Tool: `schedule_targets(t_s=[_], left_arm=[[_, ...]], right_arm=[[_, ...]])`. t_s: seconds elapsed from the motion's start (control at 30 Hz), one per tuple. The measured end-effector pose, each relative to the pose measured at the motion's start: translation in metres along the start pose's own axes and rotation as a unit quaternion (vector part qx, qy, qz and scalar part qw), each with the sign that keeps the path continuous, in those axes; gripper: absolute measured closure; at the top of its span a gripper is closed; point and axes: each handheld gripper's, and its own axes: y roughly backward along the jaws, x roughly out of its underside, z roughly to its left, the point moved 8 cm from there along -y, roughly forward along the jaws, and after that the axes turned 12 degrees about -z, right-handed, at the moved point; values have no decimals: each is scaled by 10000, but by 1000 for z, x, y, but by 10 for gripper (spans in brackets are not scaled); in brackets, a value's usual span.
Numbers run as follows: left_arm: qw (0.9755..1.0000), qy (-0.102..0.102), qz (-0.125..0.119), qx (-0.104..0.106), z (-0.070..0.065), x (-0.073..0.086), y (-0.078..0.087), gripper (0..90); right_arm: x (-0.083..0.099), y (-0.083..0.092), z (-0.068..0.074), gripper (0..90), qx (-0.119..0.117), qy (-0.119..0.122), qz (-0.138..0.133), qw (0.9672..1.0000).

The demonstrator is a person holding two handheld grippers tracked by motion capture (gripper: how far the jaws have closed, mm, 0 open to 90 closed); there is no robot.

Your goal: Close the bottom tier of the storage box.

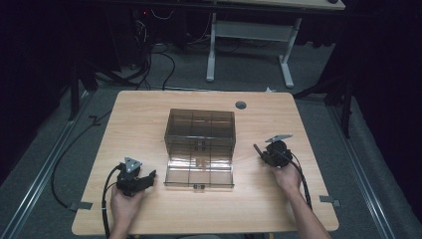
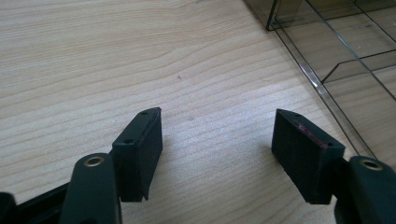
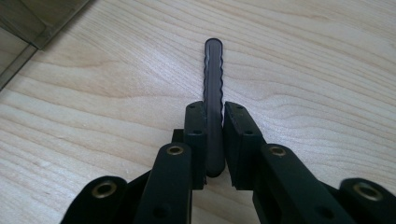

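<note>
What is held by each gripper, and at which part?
The right gripper holds a thin dark strip with wavy edges by its near end. The left gripper is open and holds nothing.

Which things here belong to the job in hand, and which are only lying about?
Job:
- dark wavy-edged strip, clamped in right gripper
- open smoky plastic compartment box

Lying about:
- grey round cap in the table
- white desk frame behind

The high view is dim and soft: light falls from overhead onto the bench [image 1: 149, 114], while the room around it sinks into near black toward nine and three o'clock. Both tool views are brighter and evenly lit, wood grain crisp, with only faint shadows under the black jaws.
</note>
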Motion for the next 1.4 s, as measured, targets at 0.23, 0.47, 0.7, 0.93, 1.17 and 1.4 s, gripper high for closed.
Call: schedule_targets(t_s=[0.23,0.47,0.7,0.93,1.17,1.4], left_arm=[[10000,19,-1,5,0,0,0,338],[10000,-36,11,3,0,1,0,338],[10000,-33,9,3,0,0,0,338],[10000,-17,9,4,0,0,0,337],[10000,-35,15,10,0,1,0,334],[10000,-20,16,11,0,0,0,334]], right_arm=[[-2,5,2,803,-14,7,-115,9999],[-4,15,1,803,-25,-18,-242,9997],[-1,27,4,803,-66,-54,-332,9994],[-4,35,12,803,-145,-36,-468,9988],[-8,43,20,802,-254,-21,-588,9979],[-12,51,31,803,-364,65,-704,9968]])
